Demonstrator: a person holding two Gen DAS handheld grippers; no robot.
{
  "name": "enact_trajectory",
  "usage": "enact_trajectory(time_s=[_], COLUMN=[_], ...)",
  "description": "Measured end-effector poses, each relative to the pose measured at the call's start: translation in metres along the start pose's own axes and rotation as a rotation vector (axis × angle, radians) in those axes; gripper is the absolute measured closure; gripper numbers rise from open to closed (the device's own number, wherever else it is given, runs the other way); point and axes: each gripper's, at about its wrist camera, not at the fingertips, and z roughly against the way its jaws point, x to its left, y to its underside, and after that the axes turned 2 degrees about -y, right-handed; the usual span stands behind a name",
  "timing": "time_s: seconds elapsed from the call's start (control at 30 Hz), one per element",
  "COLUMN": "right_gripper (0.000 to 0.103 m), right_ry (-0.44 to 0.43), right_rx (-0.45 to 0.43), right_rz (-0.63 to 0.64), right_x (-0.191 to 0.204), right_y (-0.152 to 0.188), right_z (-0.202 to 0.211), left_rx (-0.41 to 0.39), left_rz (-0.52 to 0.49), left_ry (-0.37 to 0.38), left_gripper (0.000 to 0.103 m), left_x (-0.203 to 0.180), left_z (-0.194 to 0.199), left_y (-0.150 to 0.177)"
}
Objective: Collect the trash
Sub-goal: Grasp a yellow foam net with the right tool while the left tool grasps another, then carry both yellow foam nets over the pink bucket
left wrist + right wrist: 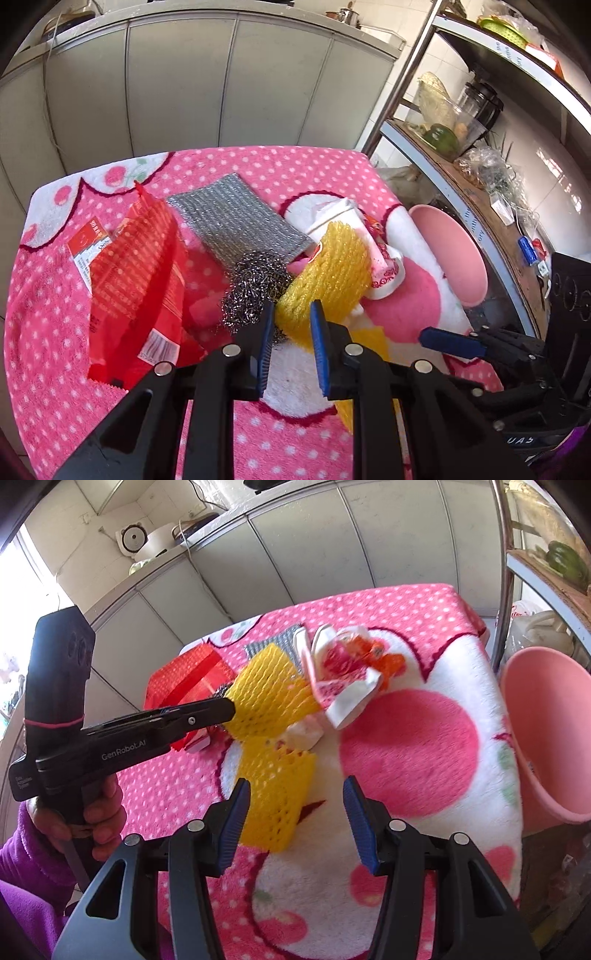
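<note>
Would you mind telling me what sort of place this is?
Most likely a home kitchen: grey cabinets under a counter, a rice cooker, and a shelf rack holding vegetables and a blender.

Both grippers black plastic, blue ribbed pads, round silver screws on the linkages. Left gripper (pixel 231 710) reads "GenRobot.AI", pink band round its body. Purple fleece sleeve (pixel 22 856)

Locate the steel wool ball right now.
In the left wrist view, the steel wool ball sits mid-table between the red wrapper and yellow foam net.
</note>
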Motion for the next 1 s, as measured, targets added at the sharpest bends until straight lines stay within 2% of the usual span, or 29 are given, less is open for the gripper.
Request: enact_trajectory(time_s=[0.2, 0.4, 0.6, 0.67, 0.7, 0.77, 0.83, 0.9, 1.0], right_gripper=[0.05, 0.05, 0.05, 0.057, 0.066, 0.073, 0.084, 0.091, 0.093], right_ry=[-0.011, -0.009, -0.014, -0.019, -0.02, -0.022, -0.029, -0.033, -0.041], right_rx=[0.047, 0.063, 0.064, 0.058, 0.057, 0.072, 0.084, 0.08, 0.06], right_rz=[0.003, 0.0, 0.007, 0.011, 0.016, 0.027, 0.034, 0.042, 0.061], right_x=[0.007, 0.008, 0.01, 0.011, 0.012, 0.014, 0.016, 0.018, 0.022], right_y=[0.004, 0.003, 0.005, 0.007, 0.007, 0.008, 0.01, 0.011, 0.012], right_z=[-0.013, -0.015, -0.015, -0.013, -0.012, -0.013, -0.015, -0.012, -0.006], left_rx=[-0.026, -0.035, -0.059, -0.069, -0.075, -0.088, -0.099, -0.108, -0.124], left_rz=[-0.028, -0.051, -0.065, -0.063, -0.061, -0.059, -0.054, -0.046, -0.046], left_ry=[0.028, 0.048, 0.06, 0.061, 0.062, 0.062, 0.062, 0.062, 0.061], left_gripper=[0.084, 0.094, 0.097, 0.097, 0.097, 0.097, 0.097, 0.097, 0.097], left_x=[-0.007, -0.012, -0.014, -0.014, -0.014, -0.013, -0.011, -0.01, -0.009], left_z=[0.002, 0.008, 0.022, 0.029, 0.032, 0.038, 0.043, 0.049, 0.057], left_y=[0.007, 0.012, 0.018, 0.019, 0.02, 0.02, 0.02, 0.02, 0.02])
